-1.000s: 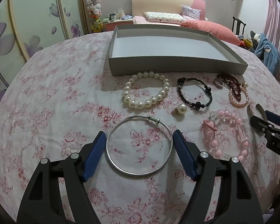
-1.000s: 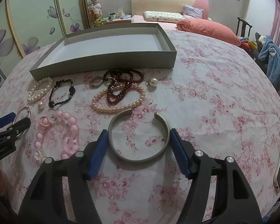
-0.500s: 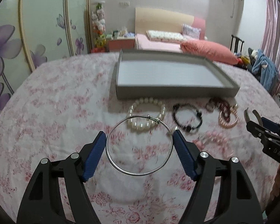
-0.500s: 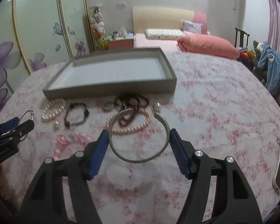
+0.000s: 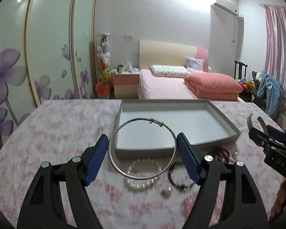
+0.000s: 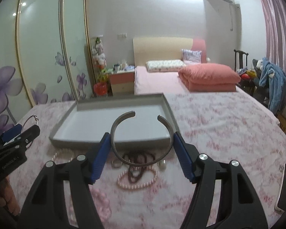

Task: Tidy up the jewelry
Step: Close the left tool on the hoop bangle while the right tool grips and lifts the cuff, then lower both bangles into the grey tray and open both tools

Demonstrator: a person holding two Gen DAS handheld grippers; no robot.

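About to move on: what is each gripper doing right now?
Left gripper: shut on the thin closed silver bangle.
Right gripper: shut on the grey open-ended metal cuff.

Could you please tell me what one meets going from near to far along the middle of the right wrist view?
Pink pearl strand on the tablecloth → grey open cuff bangle held in the right gripper → grey tray → bed → headboard.
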